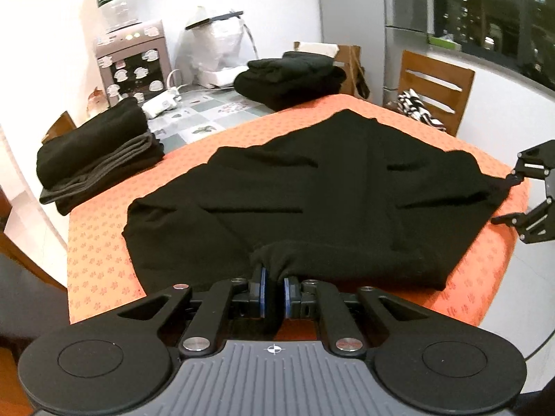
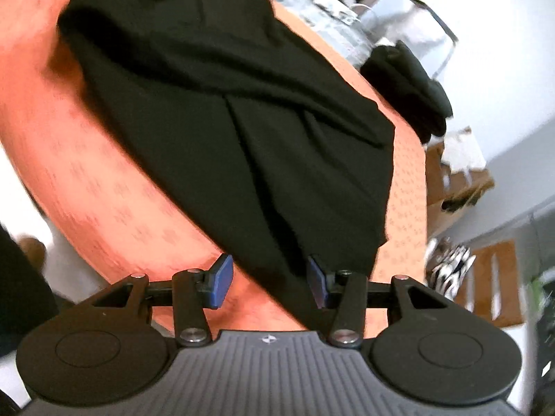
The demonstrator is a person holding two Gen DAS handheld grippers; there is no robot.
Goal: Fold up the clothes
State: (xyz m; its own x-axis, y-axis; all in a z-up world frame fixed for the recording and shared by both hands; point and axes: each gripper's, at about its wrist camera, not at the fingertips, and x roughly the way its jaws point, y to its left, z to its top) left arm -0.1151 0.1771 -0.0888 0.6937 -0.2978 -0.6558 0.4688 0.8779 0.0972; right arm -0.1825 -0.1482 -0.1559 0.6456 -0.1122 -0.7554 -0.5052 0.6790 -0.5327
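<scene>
The left tongs (image 1: 272, 289) are clamped on the near edge of the one black knit garment (image 1: 312, 194), spread flat on the orange patterned desk (image 1: 100, 249). The right tongs (image 2: 269, 279) stand apart, straddling its corner. Farther back lie two stacks of folded dark clothes (image 1: 100, 152), beside a water dispenser (image 1: 130, 59).
</scene>
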